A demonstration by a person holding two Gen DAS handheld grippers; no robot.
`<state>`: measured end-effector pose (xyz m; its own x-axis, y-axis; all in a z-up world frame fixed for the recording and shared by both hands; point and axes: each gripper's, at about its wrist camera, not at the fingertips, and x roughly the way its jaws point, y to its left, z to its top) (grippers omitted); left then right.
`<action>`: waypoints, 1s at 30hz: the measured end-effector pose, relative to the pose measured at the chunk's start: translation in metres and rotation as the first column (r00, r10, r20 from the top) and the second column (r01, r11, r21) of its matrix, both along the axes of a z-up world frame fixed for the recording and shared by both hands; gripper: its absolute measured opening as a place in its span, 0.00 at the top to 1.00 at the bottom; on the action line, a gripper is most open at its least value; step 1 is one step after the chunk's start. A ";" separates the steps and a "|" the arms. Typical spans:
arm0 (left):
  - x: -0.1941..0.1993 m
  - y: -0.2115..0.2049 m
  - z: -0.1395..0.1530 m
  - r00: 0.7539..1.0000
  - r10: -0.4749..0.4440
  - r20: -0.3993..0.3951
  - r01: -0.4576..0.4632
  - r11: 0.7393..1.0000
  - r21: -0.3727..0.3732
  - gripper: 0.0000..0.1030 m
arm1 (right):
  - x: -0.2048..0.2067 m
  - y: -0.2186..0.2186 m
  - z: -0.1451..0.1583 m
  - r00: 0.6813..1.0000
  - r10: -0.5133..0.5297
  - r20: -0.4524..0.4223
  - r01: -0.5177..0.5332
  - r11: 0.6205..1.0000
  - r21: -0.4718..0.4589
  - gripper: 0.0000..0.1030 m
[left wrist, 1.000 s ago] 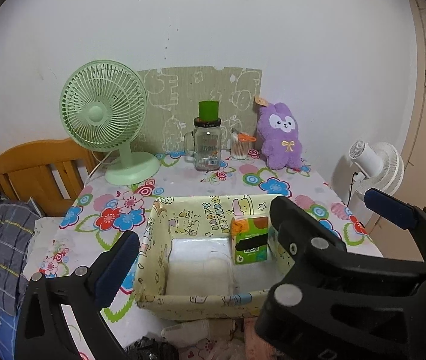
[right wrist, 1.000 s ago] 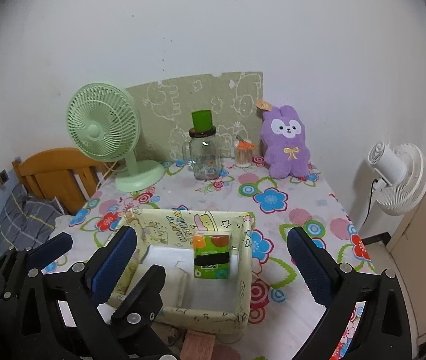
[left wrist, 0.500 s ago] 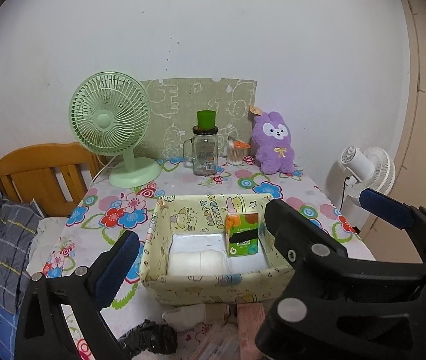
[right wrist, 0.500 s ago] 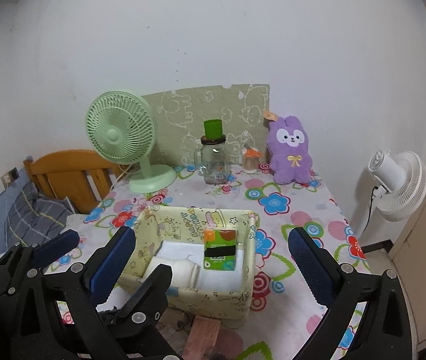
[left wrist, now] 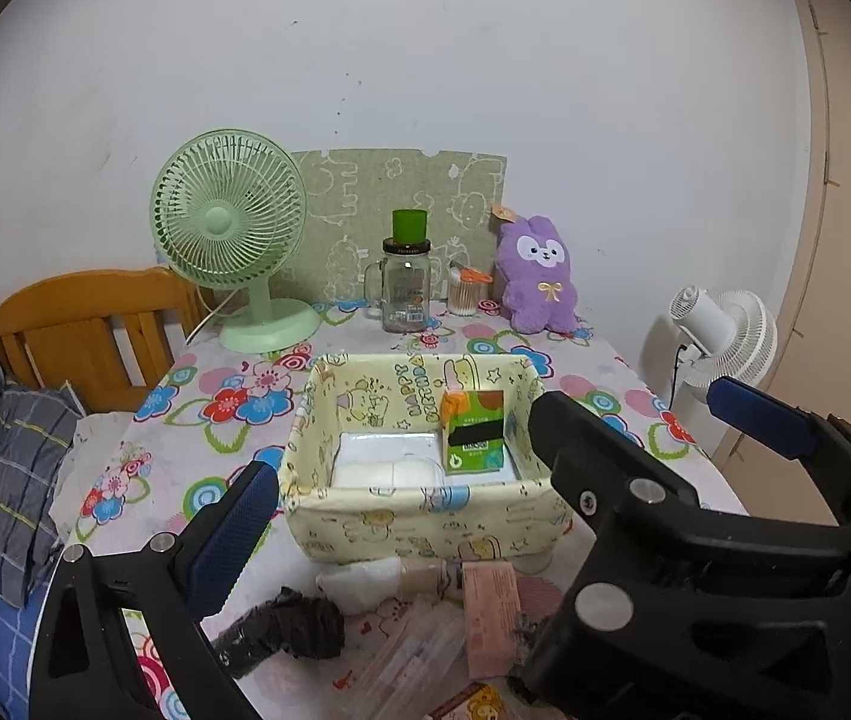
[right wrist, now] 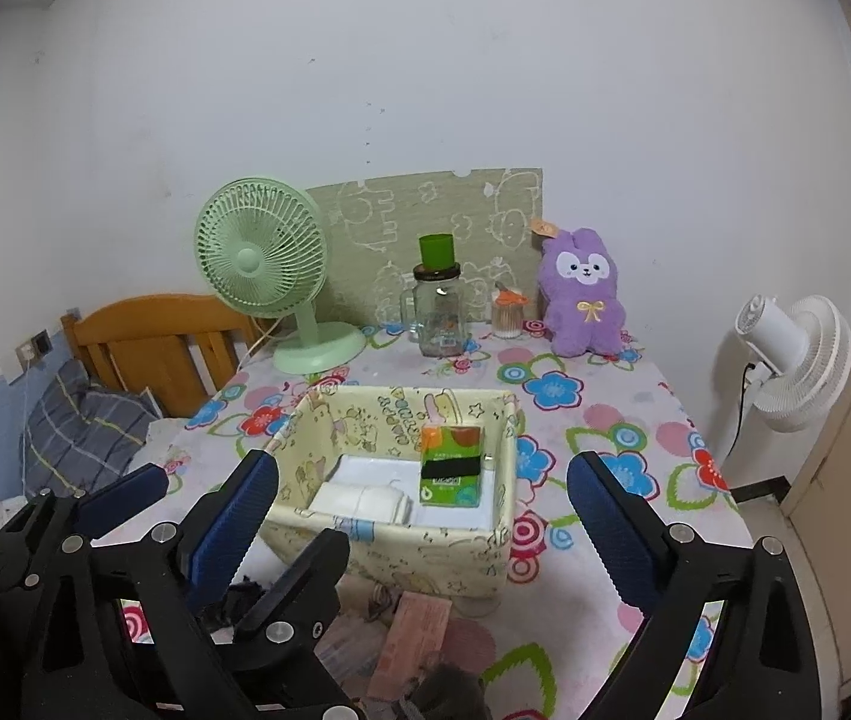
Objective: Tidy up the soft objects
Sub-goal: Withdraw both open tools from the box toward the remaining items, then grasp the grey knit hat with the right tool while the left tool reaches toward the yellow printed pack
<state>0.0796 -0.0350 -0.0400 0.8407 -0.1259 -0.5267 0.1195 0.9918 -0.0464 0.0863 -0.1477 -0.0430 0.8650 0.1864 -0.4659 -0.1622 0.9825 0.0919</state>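
Here both the left gripper (left wrist: 485, 492) and the right gripper (right wrist: 419, 510) hang with fingers spread wide and empty, above the near edge of the table (left wrist: 197, 396). The white sock (left wrist: 359, 585) and black sock (left wrist: 281, 636) just before the fabric box (left wrist: 425, 528) look light and limp, best pinched mid-bundle. The box already holds folded white cloths (left wrist: 389, 471) and a green tissue pack (left wrist: 473, 432).

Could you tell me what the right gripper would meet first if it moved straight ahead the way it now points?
Probably the yellow fabric box: the open right gripper points at its near wall, with the green pack and white roll inside. Depth is unclear, so it may pass just above the rim.
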 end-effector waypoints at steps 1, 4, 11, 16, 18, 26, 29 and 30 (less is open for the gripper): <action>-0.002 0.000 -0.002 1.000 -0.002 0.000 0.002 1.000 -0.001 0.00 | -0.002 0.000 -0.001 1.000 0.001 0.003 -0.001 1.000 0.003 0.05; -0.008 0.000 -0.006 1.000 -0.004 -0.001 0.004 1.000 -0.001 0.00 | -0.007 0.000 -0.005 1.000 0.013 0.003 -0.013 1.000 0.012 0.05; -0.015 -0.003 -0.022 1.000 -0.014 -0.024 0.014 1.000 -0.004 0.01 | -0.014 -0.002 -0.023 0.999 0.038 -0.018 -0.038 0.999 0.023 0.07; -0.021 -0.006 -0.034 0.999 -0.016 -0.029 0.016 1.000 -0.003 0.01 | -0.019 -0.005 -0.036 0.999 0.036 -0.034 -0.036 0.999 0.021 0.08; -0.023 -0.007 -0.038 0.999 -0.020 -0.031 0.020 1.000 0.000 0.01 | -0.022 -0.005 -0.041 0.999 0.033 -0.039 -0.032 0.999 0.018 0.08; -0.030 -0.013 -0.055 0.998 -0.049 -0.045 0.050 0.999 0.020 0.01 | -0.032 -0.012 -0.062 0.998 0.024 -0.064 -0.023 0.999 0.027 0.09; -0.033 -0.015 -0.060 0.997 -0.062 -0.050 0.063 0.998 0.024 0.01 | -0.035 -0.013 -0.069 0.997 0.023 -0.069 -0.021 0.999 0.034 0.10; -0.034 -0.016 -0.062 0.996 -0.065 -0.054 0.066 0.997 0.024 0.01 | -0.036 -0.014 -0.071 0.997 0.024 -0.071 -0.021 0.999 0.038 0.10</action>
<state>0.0460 -0.0505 -0.1024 0.8019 -0.1658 -0.5740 0.1826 0.9828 -0.0287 0.0501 -0.1616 -0.1140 0.8254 0.2234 -0.5185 -0.1757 0.9744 0.1401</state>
